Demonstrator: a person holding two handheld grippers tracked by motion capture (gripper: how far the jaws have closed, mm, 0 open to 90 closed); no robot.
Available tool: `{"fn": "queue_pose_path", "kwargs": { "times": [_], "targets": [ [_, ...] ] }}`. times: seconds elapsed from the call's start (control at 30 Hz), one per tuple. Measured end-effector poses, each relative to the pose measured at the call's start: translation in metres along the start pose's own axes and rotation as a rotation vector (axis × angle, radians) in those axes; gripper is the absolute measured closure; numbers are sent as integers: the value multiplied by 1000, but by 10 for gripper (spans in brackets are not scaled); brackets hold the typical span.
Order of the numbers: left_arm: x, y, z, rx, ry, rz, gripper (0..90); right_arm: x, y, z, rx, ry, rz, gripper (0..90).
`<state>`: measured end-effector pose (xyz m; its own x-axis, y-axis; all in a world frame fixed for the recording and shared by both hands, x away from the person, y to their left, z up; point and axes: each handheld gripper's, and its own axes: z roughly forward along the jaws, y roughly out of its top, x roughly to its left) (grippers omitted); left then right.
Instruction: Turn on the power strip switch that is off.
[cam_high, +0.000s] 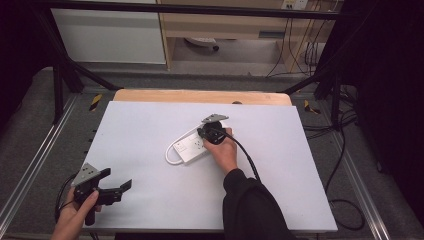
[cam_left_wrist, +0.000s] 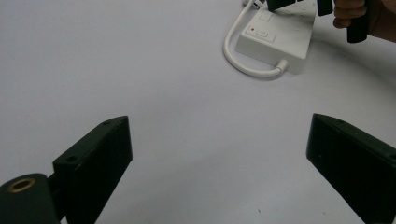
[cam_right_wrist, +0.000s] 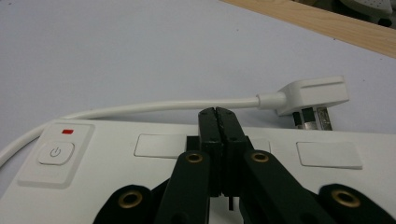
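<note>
The right gripper (cam_right_wrist: 218, 112) has its two black jaws pressed together, with nothing seen between them; in the right gripper view they rise from the bottom centre of the frame and lie over the top face of the white power strip (cam_right_wrist: 116, 158); whether they touch it I cannot tell. On this strip, at the lower left of the frame, is a power button (cam_right_wrist: 55, 153) with a small red mark (cam_right_wrist: 67, 131) above it; flat white covers sit along the top face. Behind the jaws a white cable (cam_right_wrist: 154, 106) runs across the frame to a white plug (cam_right_wrist: 317, 94), which lies on the table at the right with its metal pins showing.

In the high view the right gripper (cam_high: 212, 131) is at the centre of the white table (cam_high: 150, 200), held by the right hand (cam_high: 223, 151) just over the power strip (cam_high: 190, 146).

The left gripper (cam_left_wrist: 219, 158) has its jaws spread wide, and nothing is between them; in the high view it (cam_high: 114, 187) is at the lower left of the frame, held by the left hand (cam_high: 75, 212), well apart from the strip; in the left gripper view the strip (cam_left_wrist: 275, 37) is at the upper right, with its cable curled beside it.
</note>
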<state>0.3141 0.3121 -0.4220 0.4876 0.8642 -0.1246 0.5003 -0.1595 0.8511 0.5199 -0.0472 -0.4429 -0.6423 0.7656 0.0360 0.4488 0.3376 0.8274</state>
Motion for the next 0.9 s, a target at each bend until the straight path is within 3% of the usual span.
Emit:
{"fn": "queue_pose_path", "kwargs": {
  "times": [0.9],
  "targets": [
    [0,0,0,1,-4,3,69,-9,9,-14,-46,9,43,864]
  ]
}}
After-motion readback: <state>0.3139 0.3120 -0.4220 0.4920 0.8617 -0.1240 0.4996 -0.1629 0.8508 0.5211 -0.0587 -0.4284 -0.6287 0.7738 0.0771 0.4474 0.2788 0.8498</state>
